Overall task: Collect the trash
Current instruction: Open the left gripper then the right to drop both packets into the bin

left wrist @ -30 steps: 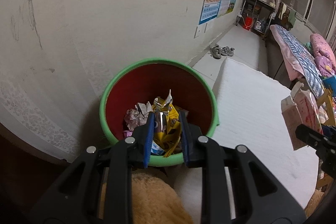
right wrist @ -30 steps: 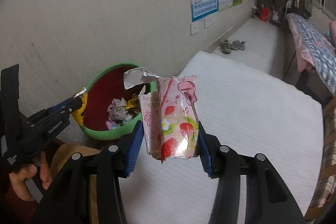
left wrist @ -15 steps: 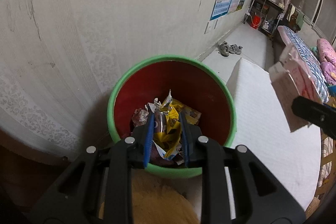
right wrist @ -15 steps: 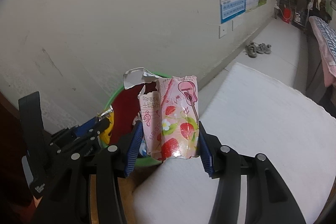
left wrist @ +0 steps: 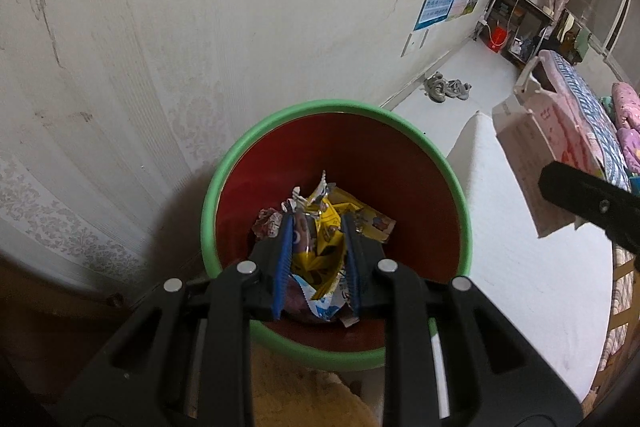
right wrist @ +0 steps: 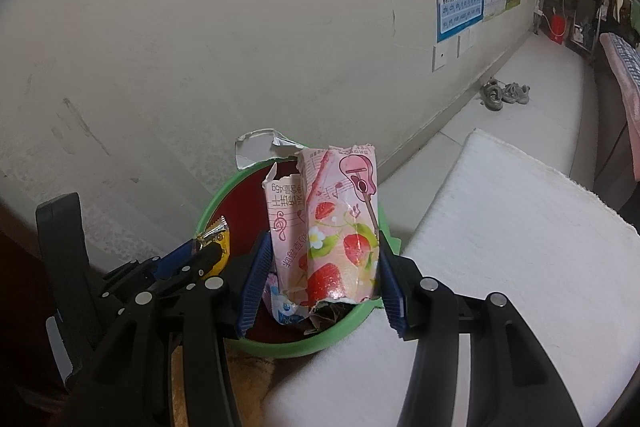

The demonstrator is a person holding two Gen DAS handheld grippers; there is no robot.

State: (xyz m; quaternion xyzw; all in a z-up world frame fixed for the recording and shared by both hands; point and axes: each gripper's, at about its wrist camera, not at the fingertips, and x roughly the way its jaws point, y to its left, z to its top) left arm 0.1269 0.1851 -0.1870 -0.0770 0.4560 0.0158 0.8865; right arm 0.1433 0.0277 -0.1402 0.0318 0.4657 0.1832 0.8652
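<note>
A red bin with a green rim stands against the wall and holds crumpled wrappers. My left gripper hangs over its mouth, shut on a yellow snack wrapper. The right wrist view shows that left gripper low on the left with the yellow wrapper at its tips. My right gripper is shut on a torn pink strawberry biscuit box, held upright above the bin's rim. At the right of the left wrist view are the pink box and a black right finger.
A white mat lies right of the bin, and the pale wall rises just behind it. A pair of shoes sits by the wall farther back. A tan plush thing lies below my left gripper. A bed with pink bedding is at the far right.
Both grippers have moved toward the bin. The left one with the yellow wrapper has come over its mouth and sunk a little. The right one has carried the pink box left, above the rim.
</note>
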